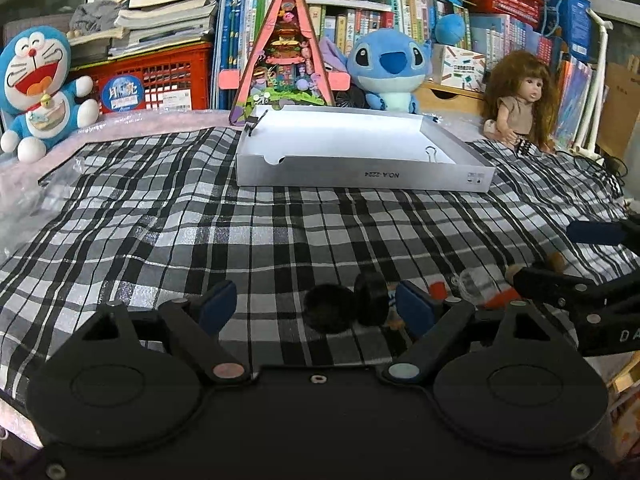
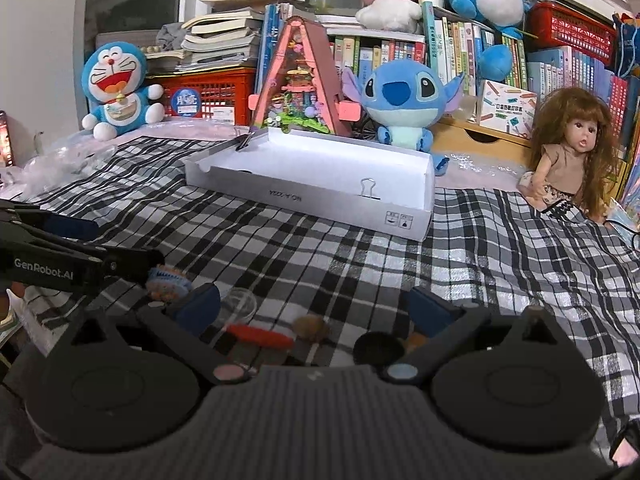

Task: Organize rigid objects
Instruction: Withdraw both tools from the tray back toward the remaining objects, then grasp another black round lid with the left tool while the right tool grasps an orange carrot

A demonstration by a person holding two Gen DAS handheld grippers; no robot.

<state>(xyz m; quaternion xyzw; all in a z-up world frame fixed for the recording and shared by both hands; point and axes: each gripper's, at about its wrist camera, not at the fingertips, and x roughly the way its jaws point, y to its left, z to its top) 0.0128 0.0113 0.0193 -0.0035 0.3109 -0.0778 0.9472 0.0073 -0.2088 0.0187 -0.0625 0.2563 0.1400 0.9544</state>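
Note:
On the checked cloth [image 1: 280, 232] lie two black discs [image 1: 344, 306], between the fingers of my left gripper [image 1: 316, 304] and closer to its right pad. The jaws stand wide and touch nothing. My right gripper [image 2: 316, 306] is open too, low over a clear cup [image 2: 240, 300], a red stick [image 2: 260, 334], a brown lump [image 2: 310, 326] and a black disc [image 2: 378, 348]. A blue and orange knitted piece [image 2: 166, 280] lies by the left gripper [image 2: 116, 244]. The right gripper [image 1: 560, 254] shows at the right edge of the left wrist view. A shallow white box [image 1: 360, 176] [image 2: 320, 204] sits open further back.
Binder clips [image 2: 368, 190] grip the box walls. Behind the box stand a pink triangular toy house [image 1: 284, 56], a Stitch plush [image 1: 386, 68], a Doraemon plush [image 1: 36, 88], a doll [image 1: 520, 100], a red crate [image 1: 160, 80] and book stacks. Crumpled clear plastic [image 1: 24, 200] lies at the left.

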